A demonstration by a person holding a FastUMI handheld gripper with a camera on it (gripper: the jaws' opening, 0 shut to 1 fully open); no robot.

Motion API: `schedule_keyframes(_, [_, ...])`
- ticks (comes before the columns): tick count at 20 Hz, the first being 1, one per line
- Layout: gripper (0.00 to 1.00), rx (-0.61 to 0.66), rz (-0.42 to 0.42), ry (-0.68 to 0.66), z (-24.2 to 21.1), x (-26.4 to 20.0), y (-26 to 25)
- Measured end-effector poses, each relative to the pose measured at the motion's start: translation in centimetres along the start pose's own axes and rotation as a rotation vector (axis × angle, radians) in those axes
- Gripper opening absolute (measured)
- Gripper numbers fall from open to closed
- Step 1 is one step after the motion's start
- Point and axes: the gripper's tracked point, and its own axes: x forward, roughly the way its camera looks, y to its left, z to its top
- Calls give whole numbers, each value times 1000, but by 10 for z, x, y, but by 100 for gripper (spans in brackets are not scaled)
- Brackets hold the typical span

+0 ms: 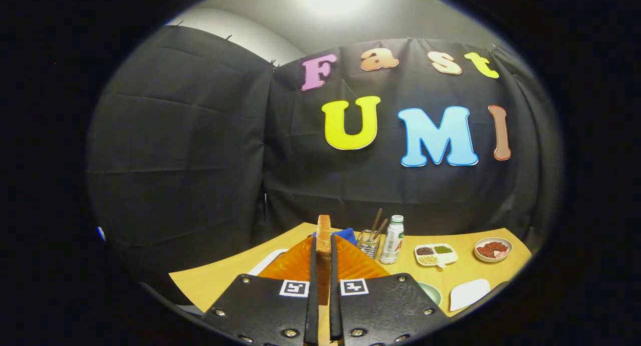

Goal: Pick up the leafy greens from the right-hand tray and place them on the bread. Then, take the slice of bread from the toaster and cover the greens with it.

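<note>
**Toast slice held on edge between the closed fingers, above the table**

Much is cut off or covered; the gripper point(323, 266) and its two broad plates hide the near part of the yellow wooden table point(470, 271); the orange ribbed mat point(295, 263) shows on either side of the fingers, its middle hidden behind them and the bread; a white tray edge point(268, 262) peeps out left of the mat, too little to tell what it carries; a pale green round dish point(431, 292) is half covered by the right plate; a blue object point(346, 234) behind the bread is mostly hidden and cannot be made out.

The golden-brown slice of toasted bread point(324, 236) stands on edge, its long axis running upright, its thin crust edge turned toward the camera, its top end rising beyond the fingertips; its lower part sinks out of sight between the fingers.

The two fingers are drawn narrow and both press on the slice's flat faces, one on each side; the bread sits between them and reaches just past them.

Beyond, to the right: a clear glass holder with brown sticks point(369, 242); a white bottle with a green cap point(392, 240) just beside it; a white divided dish of grains point(435, 255); a small bowl of reddish pieces point(493, 249); a white rounded plate point(469, 294) nearer, partly cut off.
</note>
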Motion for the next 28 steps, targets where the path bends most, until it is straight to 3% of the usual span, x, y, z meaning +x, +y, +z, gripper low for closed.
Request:
schedule_keyframes(14, [9, 39, -171, 85, -60, -1, -118])
schedule_keyframes(21, [9, 120, -183, 150, -97, 11, -125])
schedule_keyframes(28, [9, 204, -142, 194, -132, 27, -117])
